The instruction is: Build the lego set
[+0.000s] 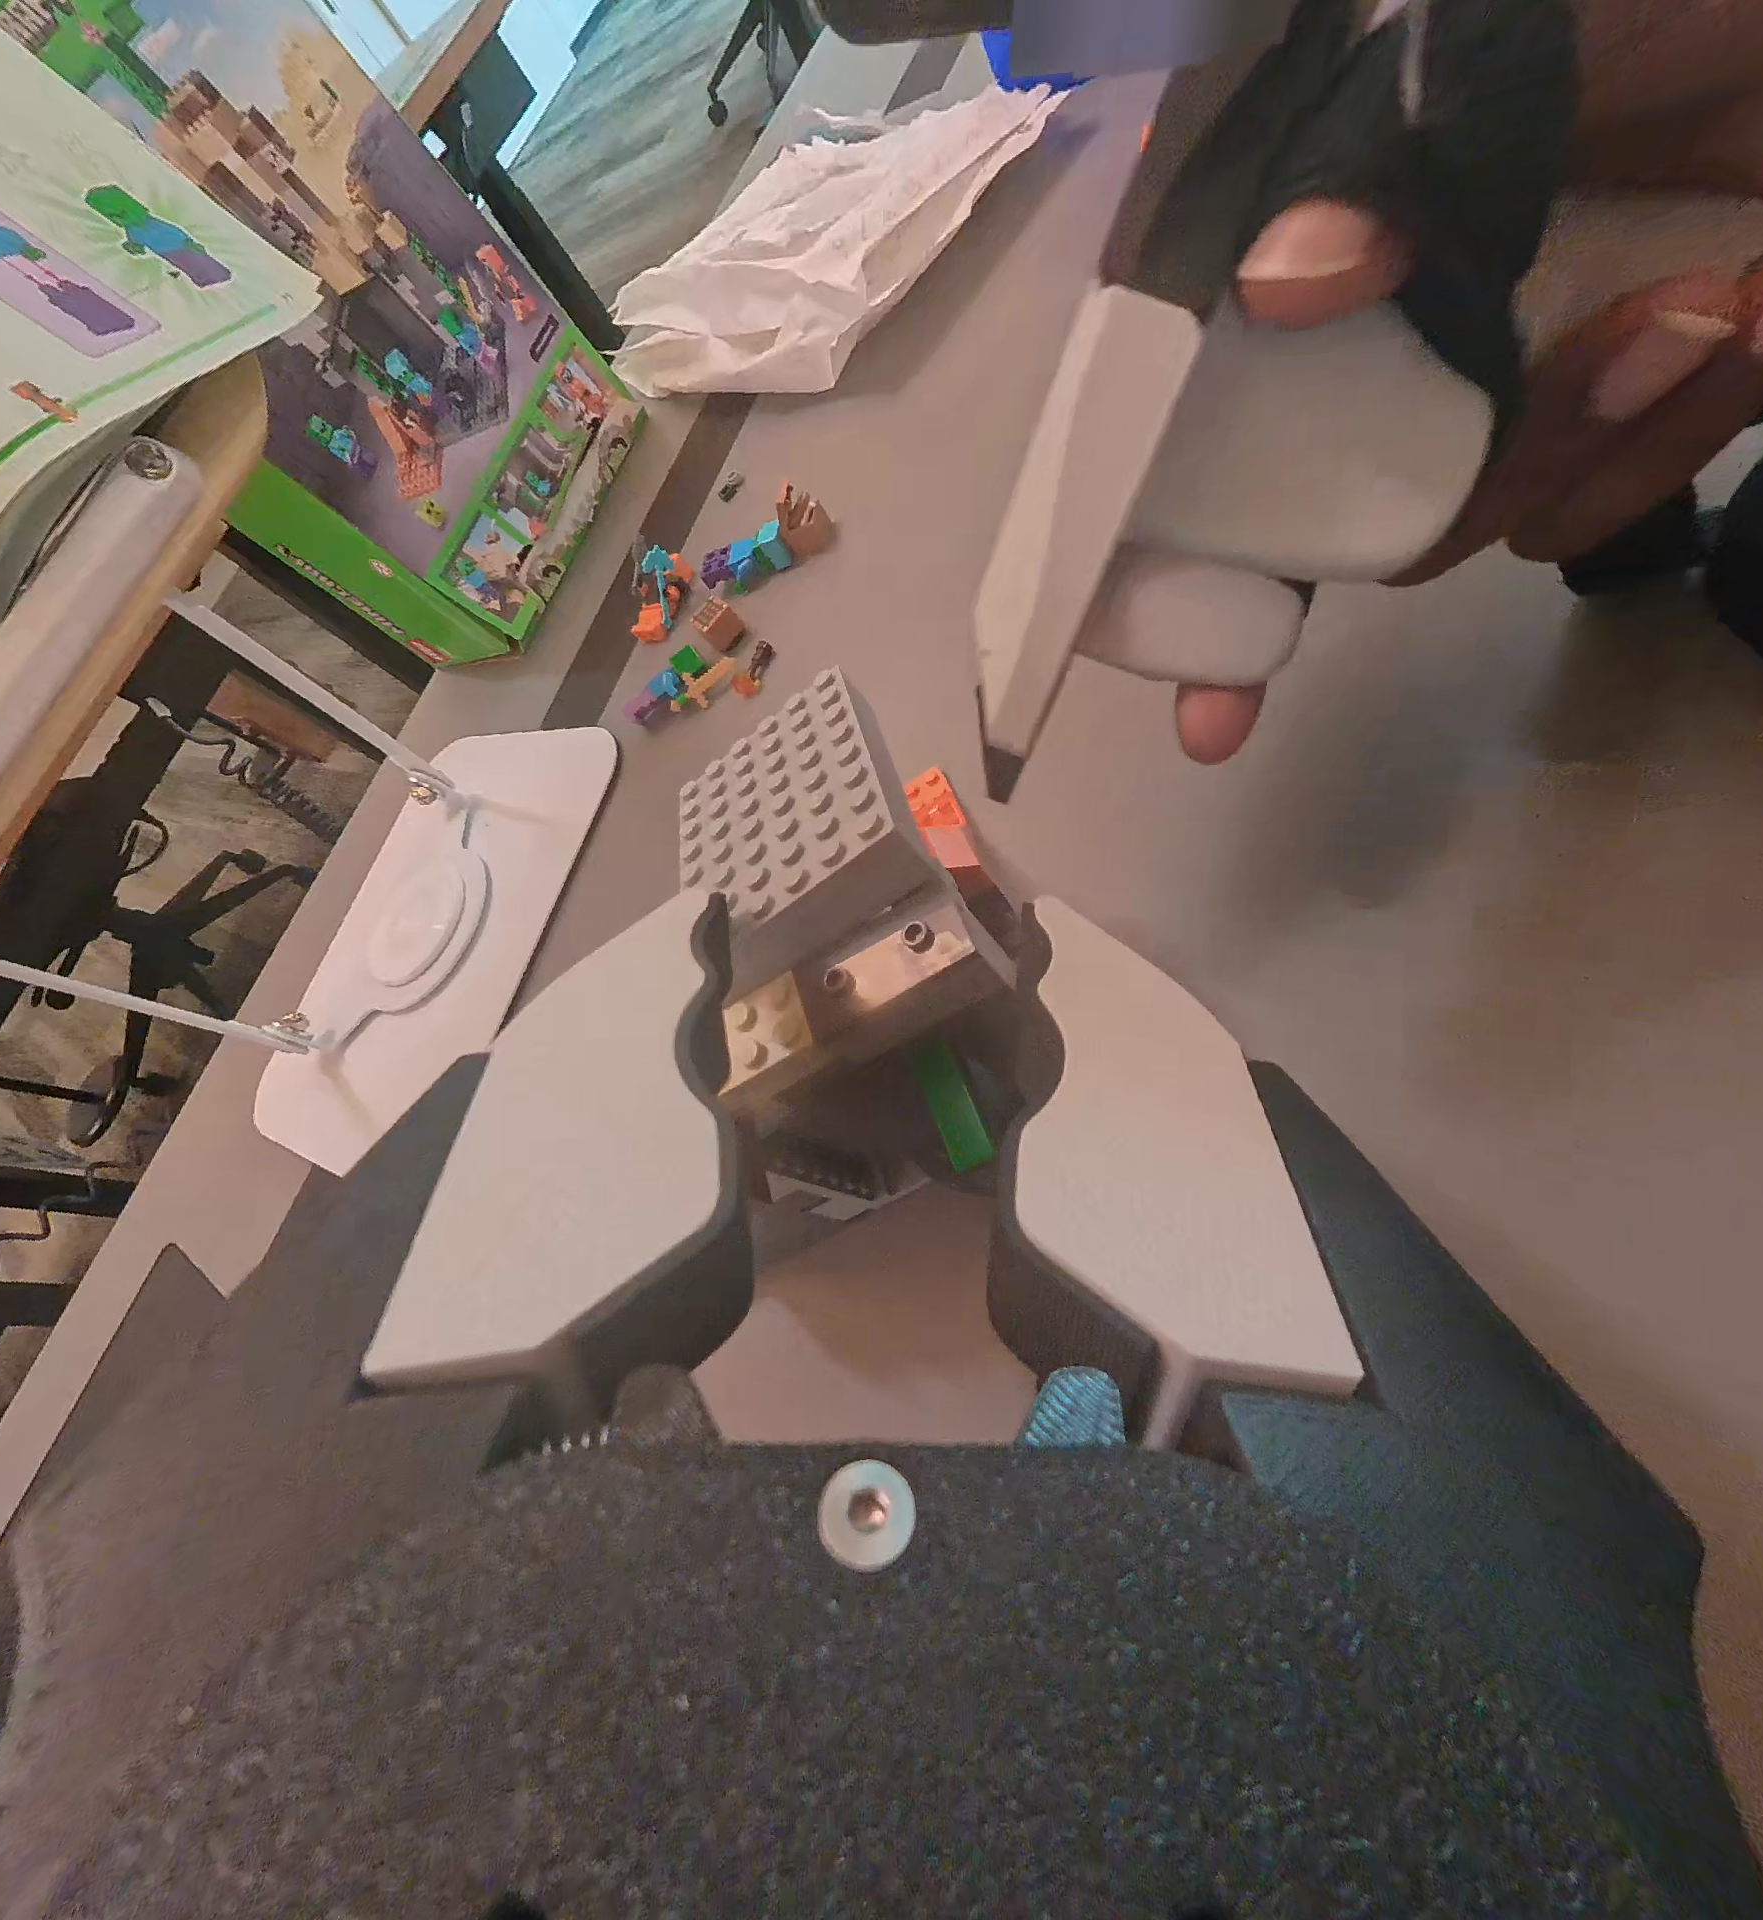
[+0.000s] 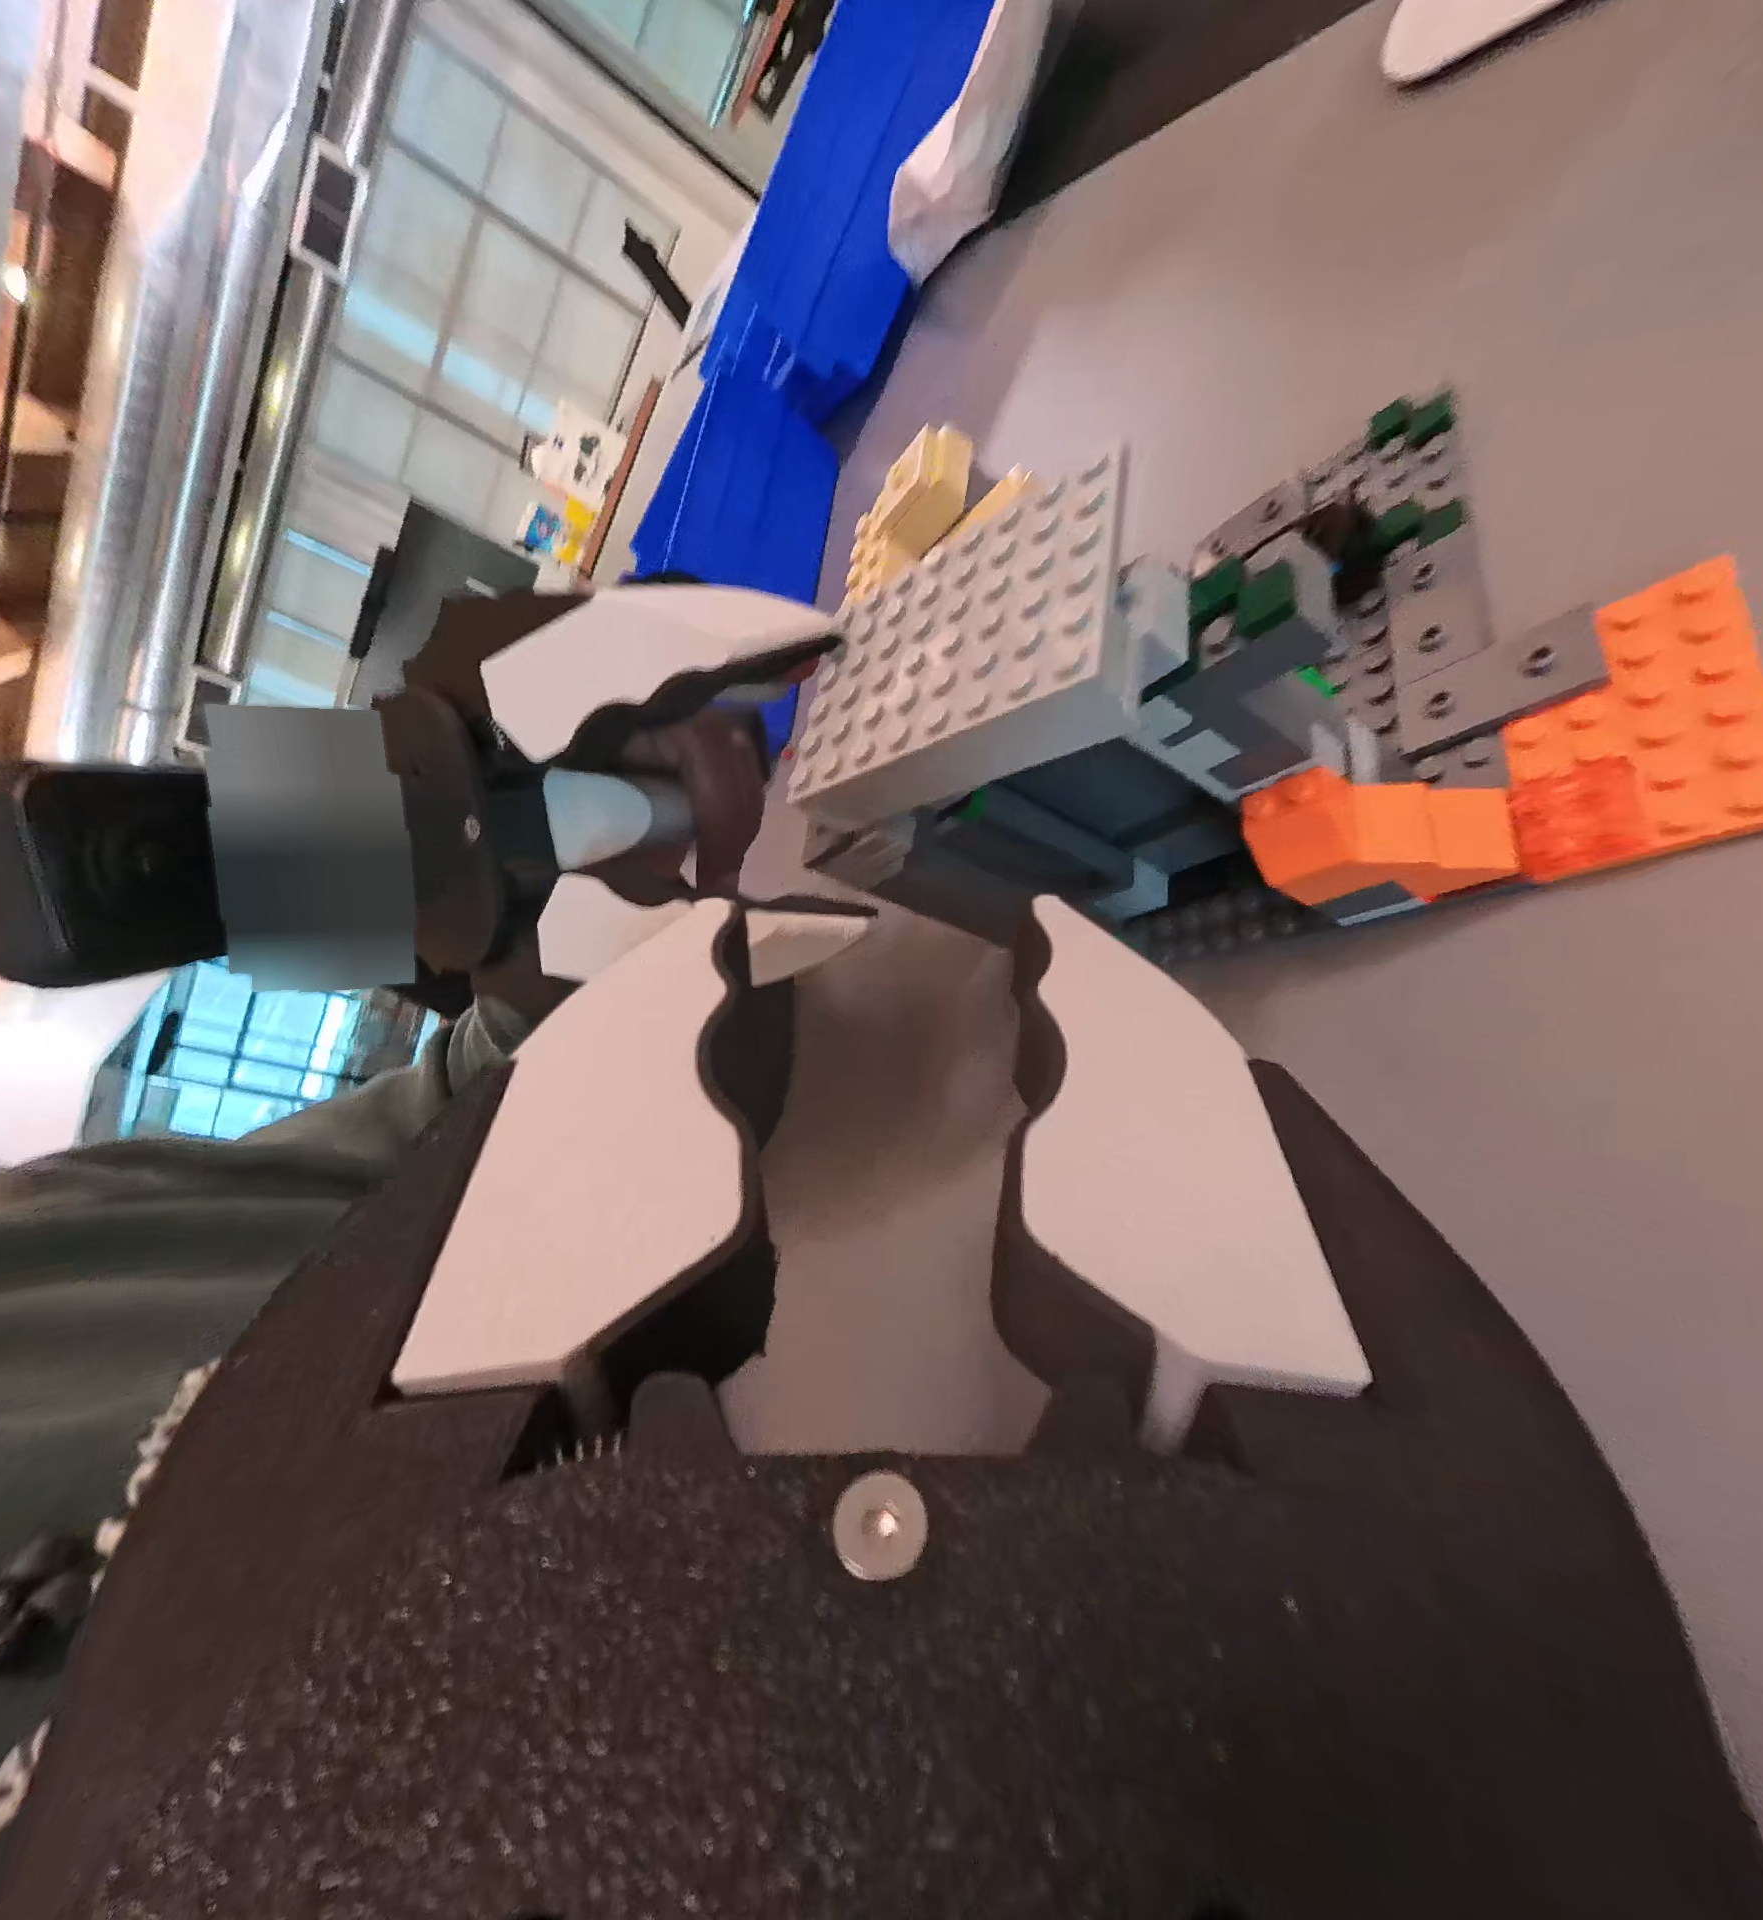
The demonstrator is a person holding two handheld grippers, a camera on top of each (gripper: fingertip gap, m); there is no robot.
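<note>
My left gripper (image 1: 872,935) straddles one end of a brick build (image 1: 856,997) on the grey table (image 1: 1376,1039). The build has a light grey studded plate (image 1: 789,800) on top, with tan, dark grey and green bricks under it. Both pads press its sides. The right wrist view shows the same gripper (image 2: 841,774) clamped across the plate's (image 2: 970,644) end. The build runs on to an orange plate (image 2: 1677,707) and orange bricks (image 2: 1376,831). My right gripper (image 2: 877,925) is open and empty, just short of the build. Its fingertip (image 1: 1002,764) hangs near an orange brick (image 1: 934,810).
A toy set box (image 1: 420,416) and an open instruction booklet (image 1: 46,260) stand at the far left. A crumpled white paper bag (image 1: 835,239) lies beyond. Small figures and loose pieces (image 1: 721,592) lie behind the build. A flat white base (image 1: 441,925) lies to its left. Only a small space, under 4 cm, lies between the two pairs of fingers.
</note>
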